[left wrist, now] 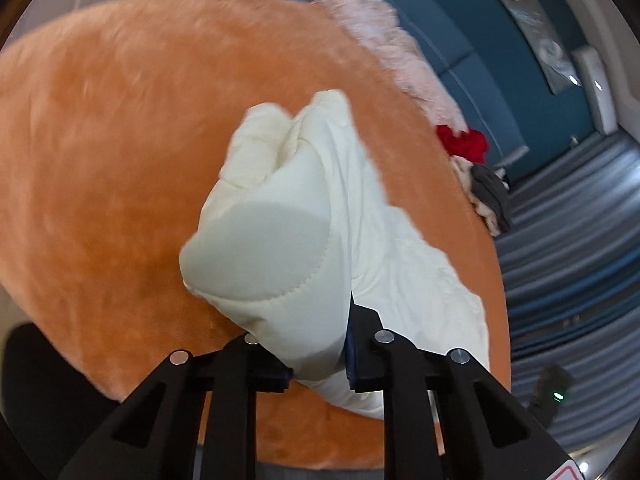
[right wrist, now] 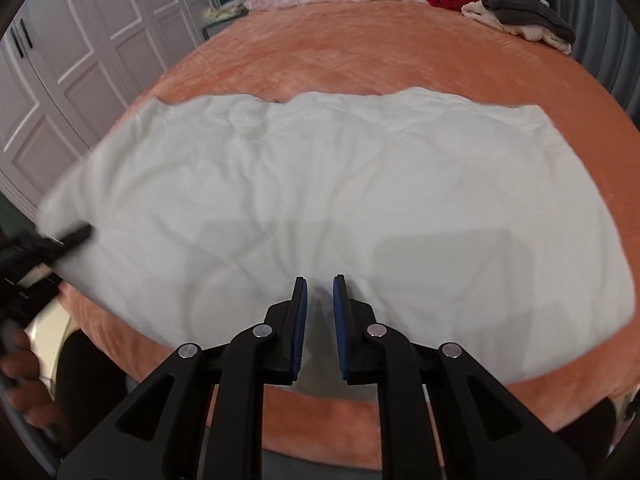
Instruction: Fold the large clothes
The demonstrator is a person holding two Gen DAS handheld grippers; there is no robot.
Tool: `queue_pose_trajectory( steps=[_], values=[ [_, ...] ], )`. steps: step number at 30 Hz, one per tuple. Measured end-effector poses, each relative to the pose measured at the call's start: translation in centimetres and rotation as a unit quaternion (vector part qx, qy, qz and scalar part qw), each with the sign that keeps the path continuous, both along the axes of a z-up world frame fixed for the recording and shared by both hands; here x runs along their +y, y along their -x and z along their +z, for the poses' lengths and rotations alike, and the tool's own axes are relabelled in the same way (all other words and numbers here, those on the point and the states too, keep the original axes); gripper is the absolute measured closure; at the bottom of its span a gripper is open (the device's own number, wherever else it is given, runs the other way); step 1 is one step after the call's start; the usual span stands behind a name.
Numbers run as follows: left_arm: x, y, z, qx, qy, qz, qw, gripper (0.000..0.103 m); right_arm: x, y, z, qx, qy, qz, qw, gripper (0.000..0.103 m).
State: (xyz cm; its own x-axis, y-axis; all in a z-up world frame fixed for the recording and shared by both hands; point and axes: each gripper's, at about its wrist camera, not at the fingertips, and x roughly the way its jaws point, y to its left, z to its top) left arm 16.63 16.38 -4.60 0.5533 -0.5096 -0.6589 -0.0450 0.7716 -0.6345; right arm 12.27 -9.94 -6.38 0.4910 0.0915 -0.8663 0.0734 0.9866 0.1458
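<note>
So white garment (right wrist: 320,200) lies long axis L–R across bed (right wrist: 360,40); left claw (left wrist: 316,364) pinches its left end, right claw (right wrist: 320,300) nips near hem.

No text, label, brand or number can be read anywhere.
</note>
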Motion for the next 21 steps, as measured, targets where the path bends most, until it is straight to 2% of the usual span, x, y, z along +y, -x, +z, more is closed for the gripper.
queue_pose_trajectory(
  steps=[5, 7, 11, 16, 21],
  values=[
    [-1.3, 2.8, 6.0, -0.063, -0.058, -0.031, 0.9958, 0.089, 2.2, 0.8, -1.3, 0.028, -0.04, 0.04, 0.998, 0.091],
    [-3.1, 4.3, 9.1, -0.102, -0.1, -0.059, 0.988, 0.09, 3.7, 0.8, -2.1, 0.027, -0.057, 0.056, 0.996, 0.091],
    [-8.0, 7.1, 13.5, -0.166, -0.173, -0.124, 0.9628, 0.09, 5.0, 0.7, -2.2, 0.021, -0.109, 0.079, 0.991, 0.091],
    [-15.0, 7.9, 14.8, -0.202, -0.191, -0.197, 0.9403, 0.09, 0.9, 3.2, 0.6, -0.005, -0.134, 0.06, 0.989, 0.09],
    [-21.5, 7.9, 12.3, -0.18, -0.203, -0.259, 0.9269, 0.09, -7.9, 8.5, 4.1, -0.031, -0.104, -0.026, 0.994, 0.087]
  ],
)
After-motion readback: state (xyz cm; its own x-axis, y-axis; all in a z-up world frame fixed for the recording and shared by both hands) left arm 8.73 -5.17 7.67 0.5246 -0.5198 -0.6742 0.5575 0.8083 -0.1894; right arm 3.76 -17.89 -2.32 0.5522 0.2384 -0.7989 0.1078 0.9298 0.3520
